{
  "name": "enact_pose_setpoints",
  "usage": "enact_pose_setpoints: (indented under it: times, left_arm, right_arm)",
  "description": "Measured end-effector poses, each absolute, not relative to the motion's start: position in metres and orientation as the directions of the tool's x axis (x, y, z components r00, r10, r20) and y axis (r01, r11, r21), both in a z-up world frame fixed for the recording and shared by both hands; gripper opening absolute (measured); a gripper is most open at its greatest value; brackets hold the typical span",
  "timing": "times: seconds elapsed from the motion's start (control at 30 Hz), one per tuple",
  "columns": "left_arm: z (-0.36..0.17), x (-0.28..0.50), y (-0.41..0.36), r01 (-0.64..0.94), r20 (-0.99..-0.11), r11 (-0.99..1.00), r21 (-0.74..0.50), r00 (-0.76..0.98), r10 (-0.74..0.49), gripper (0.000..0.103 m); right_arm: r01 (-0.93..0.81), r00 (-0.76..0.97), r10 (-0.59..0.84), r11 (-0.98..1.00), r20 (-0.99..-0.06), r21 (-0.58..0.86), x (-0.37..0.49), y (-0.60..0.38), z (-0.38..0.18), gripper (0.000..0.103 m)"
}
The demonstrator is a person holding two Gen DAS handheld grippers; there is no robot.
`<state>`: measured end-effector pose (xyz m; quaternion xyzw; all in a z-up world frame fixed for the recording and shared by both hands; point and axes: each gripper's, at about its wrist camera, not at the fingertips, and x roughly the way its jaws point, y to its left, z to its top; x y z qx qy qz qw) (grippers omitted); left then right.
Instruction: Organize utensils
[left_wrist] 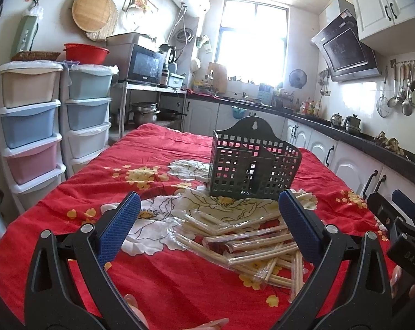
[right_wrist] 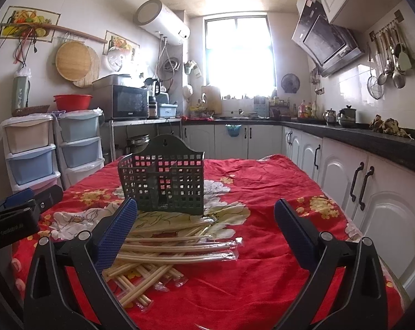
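A dark perforated utensil holder (left_wrist: 252,162) (right_wrist: 163,178) stands upright on the red floral tablecloth (left_wrist: 158,159) (right_wrist: 262,181). Just in front of it lies a loose pile of plastic-wrapped wooden chopsticks (left_wrist: 251,242) (right_wrist: 174,247). My left gripper (left_wrist: 210,214) is open above the near side of the pile, nothing between its blue pads. My right gripper (right_wrist: 206,217) is also open, to the right of the pile, holding nothing. The right gripper's body (left_wrist: 400,220) shows at the left wrist view's right edge; the left one (right_wrist: 18,211) shows at the right wrist view's left edge.
Stacked pastel drawer units (left_wrist: 31,126) (right_wrist: 31,151) stand left of the table. White cabinets with a dark counter (left_wrist: 372,143) (right_wrist: 372,140) run along the right. A microwave (right_wrist: 127,101) sits at the back left. Ladles hang on the right wall (left_wrist: 402,88).
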<state>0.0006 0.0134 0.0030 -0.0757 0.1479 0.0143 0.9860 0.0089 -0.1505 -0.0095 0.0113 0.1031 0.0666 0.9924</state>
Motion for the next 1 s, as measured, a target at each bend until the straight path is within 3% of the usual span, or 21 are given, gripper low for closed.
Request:
enact_pose_setpoints:
  times: [0.7,0.9,1.0]
  left_arm:
    - [-0.009,0.023,0.068,-0.092,-0.418,0.961,-0.261,0.908,-0.027,0.093]
    - [-0.014,0.040,0.078,-0.107,-0.503,0.958,-0.264,0.863,-0.042,0.093]
    - [-0.021,0.050,0.083,-0.113,-0.556,0.950,-0.291,0.828,-0.071,0.083]
  right_arm:
    - [-0.267,0.913,0.263,0.963,-0.311,0.032,0.050,-0.135,0.001,0.097]
    - [-0.288,0.893,0.281,0.957,-0.352,0.033,0.072,-0.131,0.005,0.097]
    - [-0.288,0.876,0.277,0.957,-0.394,0.033,0.088,-0.130,0.004,0.097]
